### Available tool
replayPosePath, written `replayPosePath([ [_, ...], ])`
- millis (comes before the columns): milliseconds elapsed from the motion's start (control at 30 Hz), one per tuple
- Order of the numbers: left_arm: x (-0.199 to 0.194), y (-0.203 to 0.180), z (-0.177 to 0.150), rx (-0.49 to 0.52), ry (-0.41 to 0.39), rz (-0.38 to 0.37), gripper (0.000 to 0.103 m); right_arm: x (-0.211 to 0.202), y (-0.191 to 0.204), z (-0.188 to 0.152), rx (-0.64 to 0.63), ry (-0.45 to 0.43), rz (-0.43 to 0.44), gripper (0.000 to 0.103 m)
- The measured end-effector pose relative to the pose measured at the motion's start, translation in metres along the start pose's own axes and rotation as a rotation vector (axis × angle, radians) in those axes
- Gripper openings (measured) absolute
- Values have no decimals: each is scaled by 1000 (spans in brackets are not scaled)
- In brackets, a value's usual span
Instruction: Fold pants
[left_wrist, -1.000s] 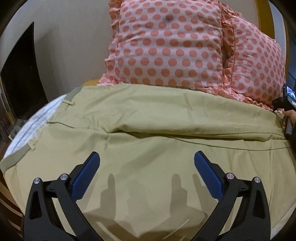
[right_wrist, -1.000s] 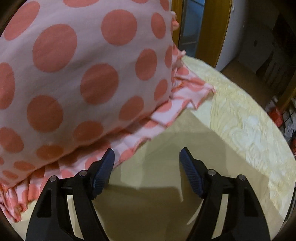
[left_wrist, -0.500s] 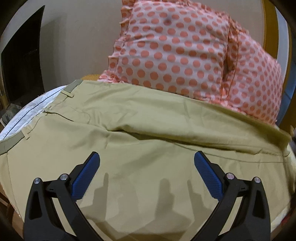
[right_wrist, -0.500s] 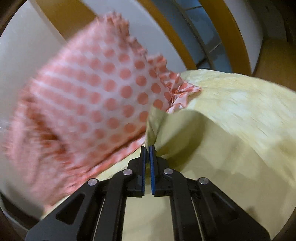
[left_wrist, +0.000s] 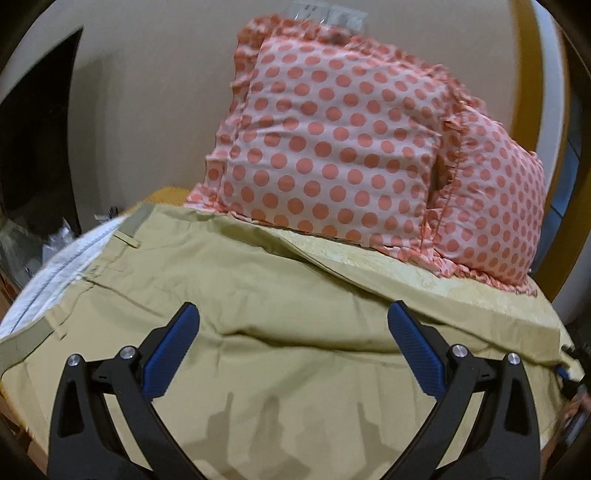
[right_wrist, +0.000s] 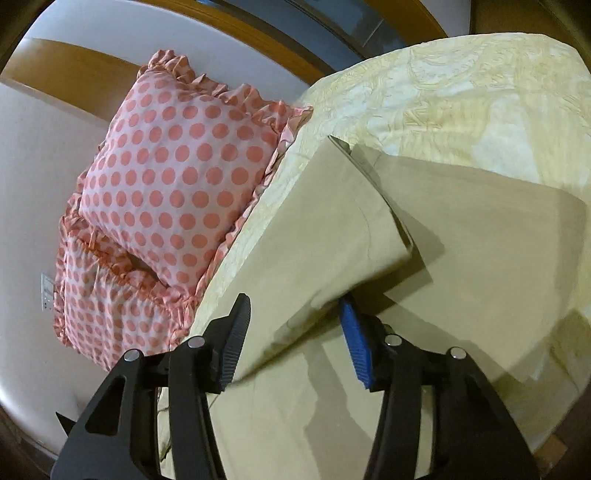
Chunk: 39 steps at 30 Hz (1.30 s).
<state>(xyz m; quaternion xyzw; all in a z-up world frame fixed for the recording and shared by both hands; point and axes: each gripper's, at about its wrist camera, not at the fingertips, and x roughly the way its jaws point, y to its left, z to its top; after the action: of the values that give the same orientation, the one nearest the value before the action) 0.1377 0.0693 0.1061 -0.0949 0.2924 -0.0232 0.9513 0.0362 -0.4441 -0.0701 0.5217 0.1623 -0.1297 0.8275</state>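
Note:
Khaki pants (left_wrist: 258, 306) lie across a bed, waistband (left_wrist: 129, 225) at the far left, one leg folded over the other. My left gripper (left_wrist: 291, 343) is open and empty, hovering above the pants. In the right wrist view the pant leg ends (right_wrist: 332, 221) lie folded over, and my right gripper (right_wrist: 295, 339) stands open with the cloth edge lying between its fingers. The right gripper's tip shows at the far right edge of the left wrist view (left_wrist: 570, 373).
Two pink polka-dot pillows (left_wrist: 351, 147) stand against the wall at the head of the bed, also seen in the right wrist view (right_wrist: 177, 177). A pale yellow bedspread (right_wrist: 461, 92) covers the bed. A dark opening with clutter (left_wrist: 33, 206) is at the left.
My right gripper shut on the pant leg end, carried it over the other leg, then opened and let go. My left gripper stayed open and drew back a little.

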Motion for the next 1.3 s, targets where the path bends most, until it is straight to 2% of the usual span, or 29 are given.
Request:
replayPosePath([
  [33,10,4,7,-23,20,-13,101,8,-3,5,-12,1,-9,18],
  [67,18,9,12,-47,37,-27,101,15,-7,10,-8,14,1,1],
  [133,49,22,27,-126,106,-45,101,6,-16,12,38,-4,76,2],
  [167,62,28,31,-154,135,-32,101,-4,-14,12,17,-32,96,2],
  [233,84,37,37,-196,176,-7,97,-24,-9,8,-36,-75,123,2],
  [367,115,42,43,-251,238,6,94,-39,-5,4,-74,-88,143,2],
  [433,138,45,48,-248,289,54,80,-42,-2,5,-87,-98,148,2],
  [467,147,47,49,-254,308,73,78,-43,-1,4,-95,-103,150,2],
  [500,159,51,50,-263,329,96,69,-44,0,4,-103,-108,152,2],
  [533,168,55,49,-273,348,111,50,-45,2,4,-109,-112,155,2],
  [567,180,61,49,-290,375,102,38,-45,3,4,-110,-113,160,2],
  [600,185,66,46,-315,389,71,7,-45,6,5,-110,-114,162,2],
  [633,187,71,45,-345,391,38,7,-46,7,7,-114,-113,166,2],
  [667,178,79,42,-395,370,15,6,-48,8,7,-117,-110,169,2],
  [700,167,80,41,-399,344,3,5,-50,9,7,-120,-110,171,2],
  [767,128,77,39,-338,270,-11,4,-61,9,7,-144,-126,165,2],
  [867,42,77,19,-275,154,-44,4,-76,-2,5,-164,-153,116,2],
  [933,-14,81,-10,-263,108,-60,5,-81,-15,3,-148,-154,90,2],
  [967,-40,83,-31,-252,89,-31,2,-82,-21,2,-139,-153,77,2],
  [1000,-58,86,-48,-243,61,28,0,-83,-29,0,-125,-150,60,2],
  [1067,-78,94,-70,-252,42,89,0,-82,-38,-3,-105,-136,52,2],
  [1167,-90,117,-100,-342,80,121,0,-81,-45,-10,-116,-130,13,2],
  [1267,-86,130,-102,-377,103,84,0,-82,-49,-11,-104,-124,22,2],
  [1300,-80,132,-95,-375,106,62,4,-83,-48,-11,-105,-126,27,2],
])
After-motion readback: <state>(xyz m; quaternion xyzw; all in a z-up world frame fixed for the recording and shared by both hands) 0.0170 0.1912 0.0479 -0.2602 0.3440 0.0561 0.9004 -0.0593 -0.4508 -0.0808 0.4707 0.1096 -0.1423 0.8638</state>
